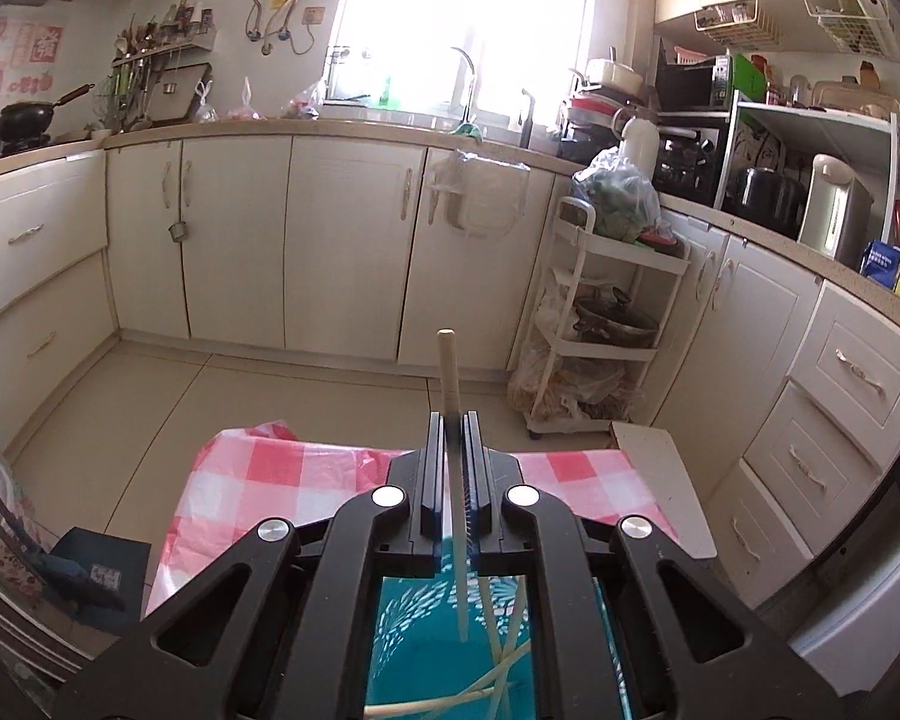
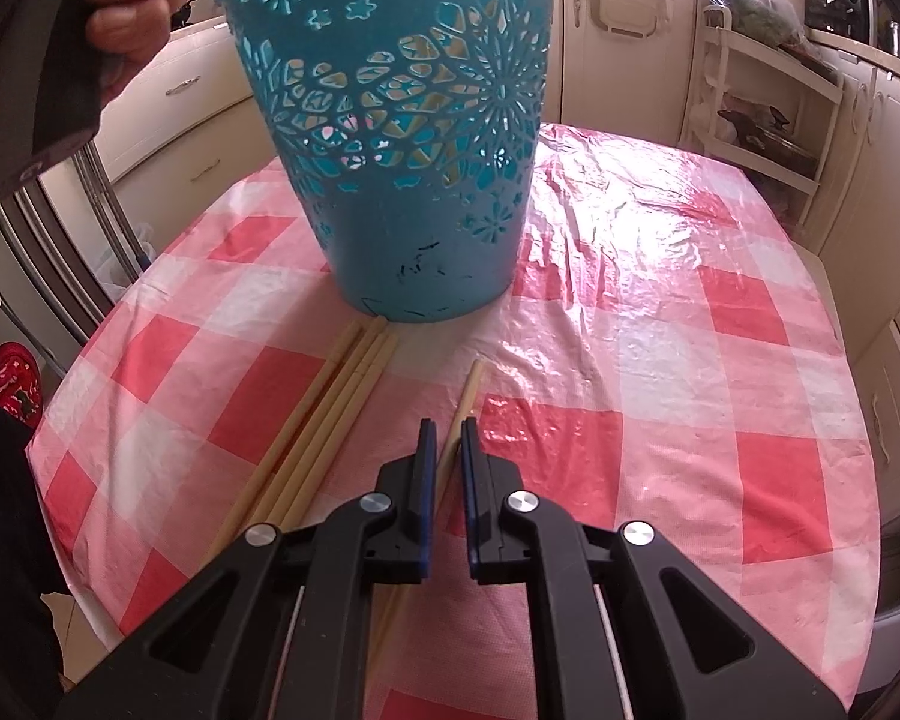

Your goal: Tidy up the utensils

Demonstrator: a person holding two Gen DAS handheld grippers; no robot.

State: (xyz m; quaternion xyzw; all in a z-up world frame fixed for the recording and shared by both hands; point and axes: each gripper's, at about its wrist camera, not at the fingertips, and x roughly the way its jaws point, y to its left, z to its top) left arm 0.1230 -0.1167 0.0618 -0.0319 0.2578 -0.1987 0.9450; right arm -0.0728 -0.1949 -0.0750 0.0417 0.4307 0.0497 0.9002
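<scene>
Nearest the lens, the left gripper [image 1: 453, 420] pinches one chopstick [image 1: 448, 372] near mid-shaft, its lower end over the teal basket [image 1: 402, 618], where about four more lie crossed. The right gripper [image 2: 444, 429], nearly pressed together, straddles a single chopstick [image 2: 468, 393] on the checked tablecloth [image 2: 660, 360]; contact cannot be told. At ten o'clock lie four chopsticks [image 2: 336, 384] against the basket's foot. Chopsticks: light, stiff, smooth; grasp mid-shaft.
</scene>
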